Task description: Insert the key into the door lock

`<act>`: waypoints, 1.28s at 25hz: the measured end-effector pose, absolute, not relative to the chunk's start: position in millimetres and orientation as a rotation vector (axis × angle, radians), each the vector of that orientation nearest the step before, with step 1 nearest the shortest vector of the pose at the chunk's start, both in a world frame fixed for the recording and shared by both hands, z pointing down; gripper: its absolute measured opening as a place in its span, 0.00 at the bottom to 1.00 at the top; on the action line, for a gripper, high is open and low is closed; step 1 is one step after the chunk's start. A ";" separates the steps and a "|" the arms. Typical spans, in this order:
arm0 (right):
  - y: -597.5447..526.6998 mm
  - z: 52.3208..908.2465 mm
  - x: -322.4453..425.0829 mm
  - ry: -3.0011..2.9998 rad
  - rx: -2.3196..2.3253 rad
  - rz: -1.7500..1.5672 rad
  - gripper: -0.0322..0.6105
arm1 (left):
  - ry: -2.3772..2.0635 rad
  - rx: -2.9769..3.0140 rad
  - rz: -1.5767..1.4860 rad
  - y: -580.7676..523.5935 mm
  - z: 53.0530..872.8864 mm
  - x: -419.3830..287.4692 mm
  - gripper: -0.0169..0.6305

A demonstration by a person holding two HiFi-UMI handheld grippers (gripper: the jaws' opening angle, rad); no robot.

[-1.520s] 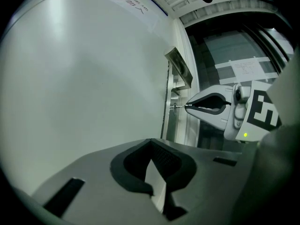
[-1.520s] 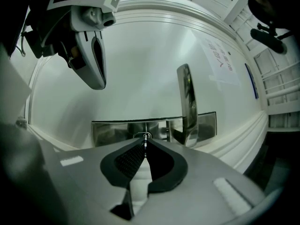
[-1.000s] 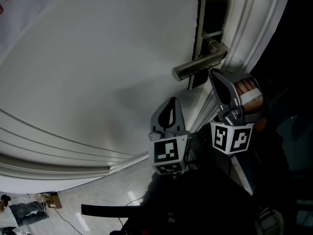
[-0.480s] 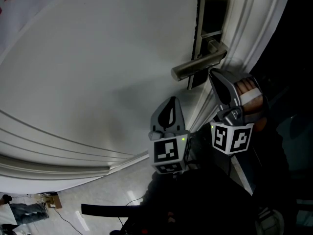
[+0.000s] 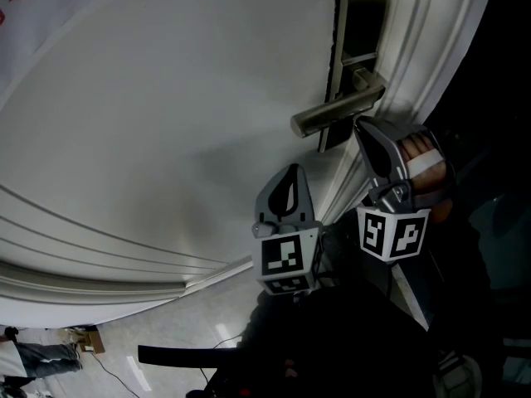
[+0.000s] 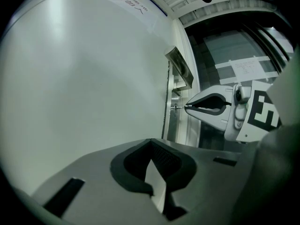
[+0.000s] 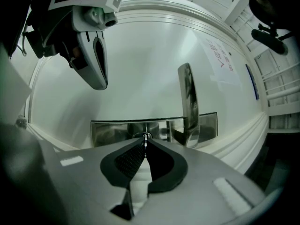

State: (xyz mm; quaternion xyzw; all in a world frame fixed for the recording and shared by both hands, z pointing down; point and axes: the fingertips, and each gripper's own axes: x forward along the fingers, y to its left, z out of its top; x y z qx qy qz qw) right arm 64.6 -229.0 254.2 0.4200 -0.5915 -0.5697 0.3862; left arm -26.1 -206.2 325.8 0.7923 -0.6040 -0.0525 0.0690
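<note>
Clamping the thin key (image 6: 179, 107) between the closed jaws of the right gripper (image 7: 144, 145), with the key's tip meeting the keyhole in the steel lock plate (image 7: 112, 131), just beside the lever handle (image 7: 188, 102). Holding the left gripper (image 6: 151, 143) with jaws together on nothing, hanging near the white door (image 5: 149, 123), apart from the lock plate and left of the right gripper.
</note>
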 end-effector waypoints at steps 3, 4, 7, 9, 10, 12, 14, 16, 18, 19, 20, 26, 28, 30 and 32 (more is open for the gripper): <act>-229.2 254.0 64.1 -1.506 1.069 -1.450 0.07 | -1.815 2.376 -0.155 -205.5 326.8 -26.3 0.03; -229.1 254.0 64.0 -1.505 1.069 -1.450 0.07 | -1.815 2.376 -0.155 -205.3 326.6 -26.4 0.03; -229.3 253.8 64.0 -1.505 1.069 -1.450 0.07 | -1.818 2.378 -0.159 -205.6 325.7 -26.9 0.03; -229.5 253.8 63.8 -1.505 1.068 -1.451 0.07 | -1.820 2.380 -0.161 -205.9 325.1 -27.4 0.03; -229.6 253.9 63.8 -1.505 1.068 -1.452 0.07 | -1.820 2.380 -0.161 -205.9 324.9 -27.5 0.03; -229.6 254.0 63.7 -1.504 1.068 -1.452 0.07 | -1.819 2.382 -0.163 -206.1 325.2 -27.0 0.03; -229.8 254.0 63.7 -1.504 1.068 -1.453 0.07 | -1.815 2.386 -0.164 -206.6 325.8 -26.0 0.03; -230.0 254.1 63.6 -1.503 1.067 -1.453 0.07 | -1.813 2.388 -0.160 -207.0 326.2 -25.4 0.03; -230.1 254.0 63.4 -1.502 1.066 -1.452 0.07 | -1.811 2.385 -0.164 -207.2 326.2 -25.4 0.03; -230.1 254.0 63.4 -1.502 1.066 -1.452 0.07 | -1.810 2.384 -0.168 -207.3 326.2 -25.5 0.03; -230.1 254.1 63.4 -1.502 1.066 -1.452 0.07 | -1.809 2.383 -0.171 -207.4 326.1 -25.5 0.03; -231.1 253.9 62.7 -1.496 1.060 -1.452 0.07 | -1.814 2.382 -0.173 -207.4 325.6 -26.8 0.03; -231.6 253.7 62.3 -1.495 1.060 -1.452 0.07 | -1.816 2.380 -0.170 -207.1 325.6 -27.9 0.03; -231.5 253.5 62.2 -1.494 1.061 -1.452 0.07 | -1.820 2.376 -0.165 -207.0 326.2 -29.2 0.03; -231.4 253.4 62.3 -1.495 1.061 -1.452 0.07 | -1.817 2.373 -0.173 -207.2 325.0 -29.4 0.03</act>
